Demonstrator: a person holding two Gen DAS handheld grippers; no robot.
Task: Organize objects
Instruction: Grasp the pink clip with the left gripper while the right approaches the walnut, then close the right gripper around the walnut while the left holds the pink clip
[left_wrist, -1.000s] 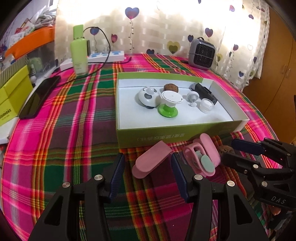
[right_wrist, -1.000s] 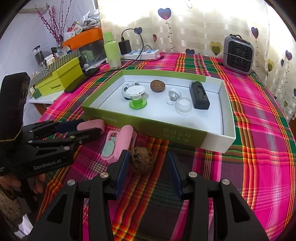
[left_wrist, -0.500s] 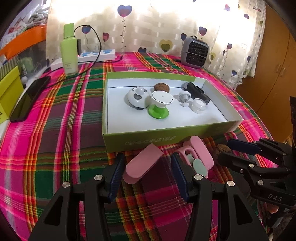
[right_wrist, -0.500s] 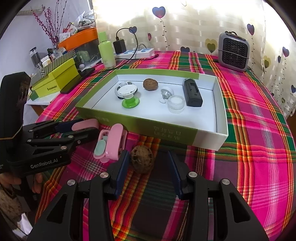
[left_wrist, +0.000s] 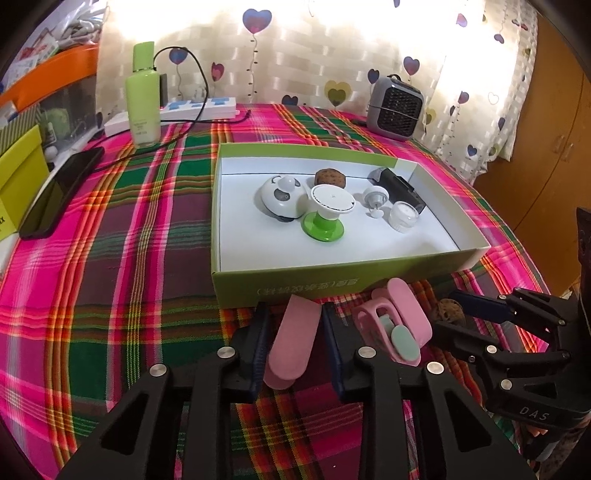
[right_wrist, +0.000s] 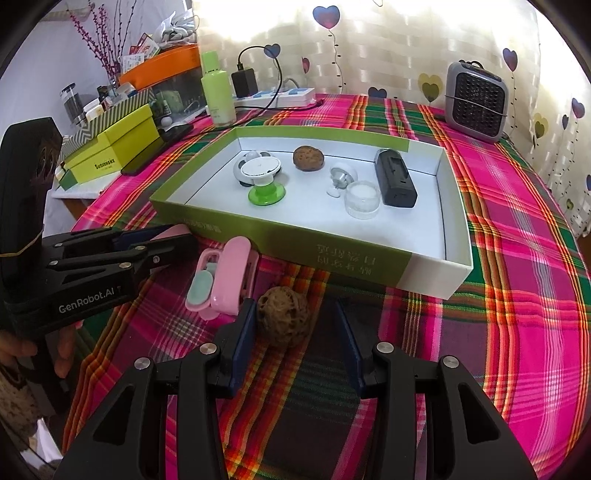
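Observation:
A pink oblong cap (left_wrist: 291, 343) lies on the plaid cloth in front of the green box (left_wrist: 332, 284). My left gripper (left_wrist: 294, 314) has its jaws closing on the cap, and both pads touch its sides. To the right lies an open pink case (left_wrist: 391, 328) with mint pieces. A brown walnut (right_wrist: 284, 317) sits between the fingers of my right gripper (right_wrist: 293, 308), which is open, with a gap on the walnut's right side. In the right wrist view, the left gripper (right_wrist: 184, 238) and the pink cap (right_wrist: 173, 230) show at the left.
The green box (right_wrist: 258, 229) holds a white-and-green stand (right_wrist: 262, 181), another walnut (right_wrist: 308, 158), a clear jar (right_wrist: 362, 199), a black device (right_wrist: 395, 177) and other small items. A heater (right_wrist: 476, 99), green bottle (left_wrist: 142, 99), power strip (left_wrist: 199, 107), phone (left_wrist: 59, 192) and yellow boxes (right_wrist: 110, 155) surround it.
The left gripper's jaws have closed in from wide apart onto the pink cap. The right gripper and the walnut have stayed where they were.

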